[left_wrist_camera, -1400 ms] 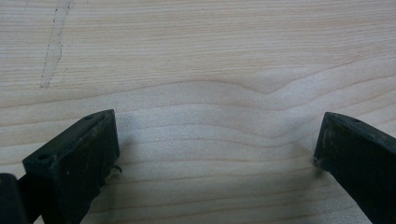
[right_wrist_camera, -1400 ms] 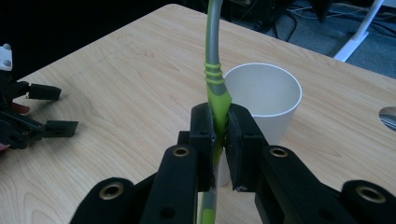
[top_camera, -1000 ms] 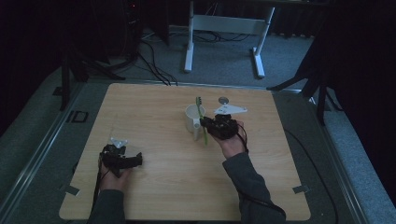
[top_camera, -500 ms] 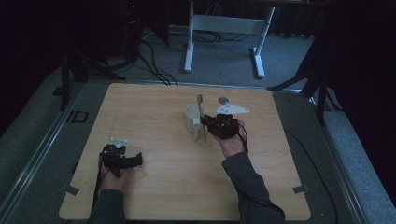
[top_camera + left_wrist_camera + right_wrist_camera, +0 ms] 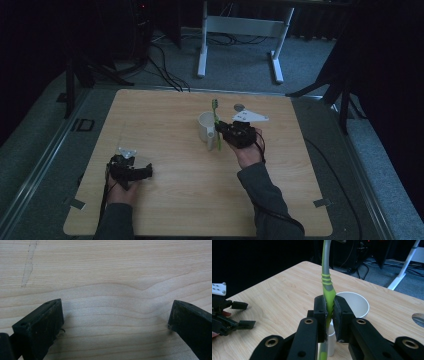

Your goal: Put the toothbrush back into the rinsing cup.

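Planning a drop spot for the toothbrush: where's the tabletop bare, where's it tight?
Bare wood: the middle stretch between the left tongs and the white cup, plus the table's far-left corner. Tight: around the cup, where the right tongs clamp the green toothbrush right beside it.

1. No readable text, label, brand, number or sign anywhere.
2. Toothbrush (image 5: 327, 290): green and grey handle, plain ridges, no lettering legible.
3. White cup (image 5: 353, 303), just behind the toothbrush: plain wall, no print.
4. Wooden table (image 5: 165, 120): bare grain, a faint scratch mark, no writing.
5. Grey plate (image 5: 249, 117) beside the cup: blank as far as can be seen.
6. Small dark outlined rectangle (image 5: 85, 124) left of the table's edge: too small and dim to read anything.
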Demonstrator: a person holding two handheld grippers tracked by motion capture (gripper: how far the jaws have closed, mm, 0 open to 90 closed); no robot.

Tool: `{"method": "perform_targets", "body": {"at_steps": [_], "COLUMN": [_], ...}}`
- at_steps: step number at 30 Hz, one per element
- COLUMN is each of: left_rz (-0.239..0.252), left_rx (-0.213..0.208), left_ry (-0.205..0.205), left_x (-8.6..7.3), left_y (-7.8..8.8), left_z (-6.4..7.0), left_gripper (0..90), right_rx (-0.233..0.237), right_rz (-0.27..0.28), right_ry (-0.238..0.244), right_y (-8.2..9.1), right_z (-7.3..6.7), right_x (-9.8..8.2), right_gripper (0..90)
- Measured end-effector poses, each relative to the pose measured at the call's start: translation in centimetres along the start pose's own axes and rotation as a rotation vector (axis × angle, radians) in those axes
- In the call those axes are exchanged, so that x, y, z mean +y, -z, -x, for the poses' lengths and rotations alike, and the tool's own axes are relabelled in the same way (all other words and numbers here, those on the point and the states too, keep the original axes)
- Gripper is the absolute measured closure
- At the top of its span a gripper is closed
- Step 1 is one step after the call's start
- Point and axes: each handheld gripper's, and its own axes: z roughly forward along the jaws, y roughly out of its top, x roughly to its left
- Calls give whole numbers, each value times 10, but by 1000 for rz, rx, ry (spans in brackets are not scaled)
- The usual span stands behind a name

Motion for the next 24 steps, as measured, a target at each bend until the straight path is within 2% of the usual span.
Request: {"method": "perform_targets", "body": {"at_steps": [24], "left_rz": [1], "left_rx": [-2], "left_ry": [-1], "left_x": [0], "left_y": [0], "left_z": [0], "left_gripper": [2], "right_rx": [-6], "right_rz": [47], "right_ry": [-16], "right_y": [0], "right_z": [0], "right_x": [5], "right_gripper": [816]}}
